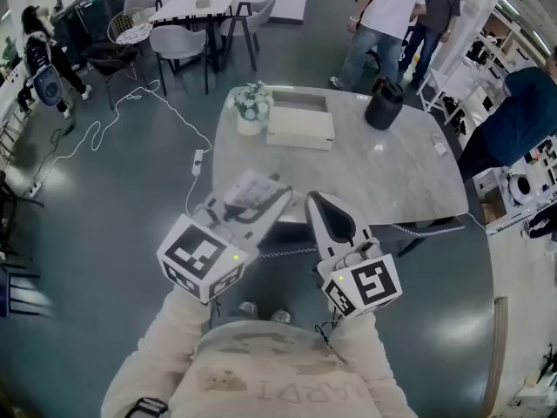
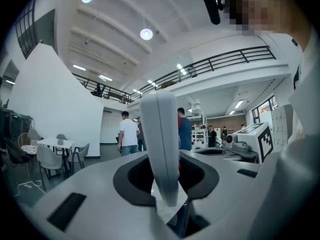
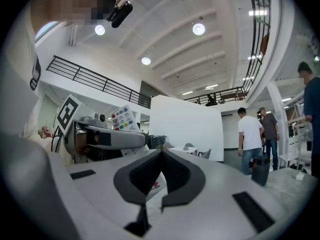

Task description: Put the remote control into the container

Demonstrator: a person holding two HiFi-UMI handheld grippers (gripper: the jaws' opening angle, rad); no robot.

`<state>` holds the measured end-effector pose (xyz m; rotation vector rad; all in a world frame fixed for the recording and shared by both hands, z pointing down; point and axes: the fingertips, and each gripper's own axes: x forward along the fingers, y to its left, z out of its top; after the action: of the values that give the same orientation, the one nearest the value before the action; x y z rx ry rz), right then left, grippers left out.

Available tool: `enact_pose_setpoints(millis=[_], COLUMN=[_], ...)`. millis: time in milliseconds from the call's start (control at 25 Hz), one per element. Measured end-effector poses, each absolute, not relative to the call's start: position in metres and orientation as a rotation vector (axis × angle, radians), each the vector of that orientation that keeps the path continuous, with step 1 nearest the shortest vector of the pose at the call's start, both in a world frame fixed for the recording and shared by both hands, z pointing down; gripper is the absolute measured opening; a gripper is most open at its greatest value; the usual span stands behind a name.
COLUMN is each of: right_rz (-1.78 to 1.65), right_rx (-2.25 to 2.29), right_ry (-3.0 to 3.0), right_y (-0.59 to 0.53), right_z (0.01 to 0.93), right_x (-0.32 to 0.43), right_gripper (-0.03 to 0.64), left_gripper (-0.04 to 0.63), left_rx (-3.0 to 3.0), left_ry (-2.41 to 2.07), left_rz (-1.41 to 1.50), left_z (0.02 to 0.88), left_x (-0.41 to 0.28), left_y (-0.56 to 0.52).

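Up above the floor, short of the marble-look tabletop [image 1: 383,172], the person holds both grippers in front of the chest; the left gripper [image 1: 265,207] is pinching the remote control [image 1: 249,190], which lies tilted between its jaws with the button face upward in the head view; in the left gripper view the remote stands edge-on and upright, clamped at its lower end between the two dark pads; from the right gripper view its rows of coloured buttons can be seen; the right gripper [image 1: 320,205] is just beside the left one, its jaws pressed together with nothing between them; the container [image 1: 300,133], a shallow white box, rests on the tabletop well apart from the remote, near the far left side; a small potted plant [image 1: 251,104] stands just beside the box, and a black cylindrical object [image 1: 384,103] sits farther right; two people [image 1: 383,16] stand beyond the tabletop
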<state>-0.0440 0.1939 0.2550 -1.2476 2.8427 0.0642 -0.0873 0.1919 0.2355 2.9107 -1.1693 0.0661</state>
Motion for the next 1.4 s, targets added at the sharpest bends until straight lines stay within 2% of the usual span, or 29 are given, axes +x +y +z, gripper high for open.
enact_pose_setpoints(millis=[800, 1400], right_rz=[-0.011, -0.043], right_rx=[-1.15, -1.138], right_ry=[2.791, 2.78], right_y=[0.201, 0.157], right_z=[0.26, 0.267], right_x=[0.016, 0.031], right_gripper=[0.017, 0.017], left_gripper=[0.103, 0.102], left_rx=[2.817, 2.797], left_ry=[-1.248, -1.24], left_rz=[0.06, 0.142], left_z=[0.257, 0.279], left_x=[-0.054, -0.035], left_y=[0.16, 0.069])
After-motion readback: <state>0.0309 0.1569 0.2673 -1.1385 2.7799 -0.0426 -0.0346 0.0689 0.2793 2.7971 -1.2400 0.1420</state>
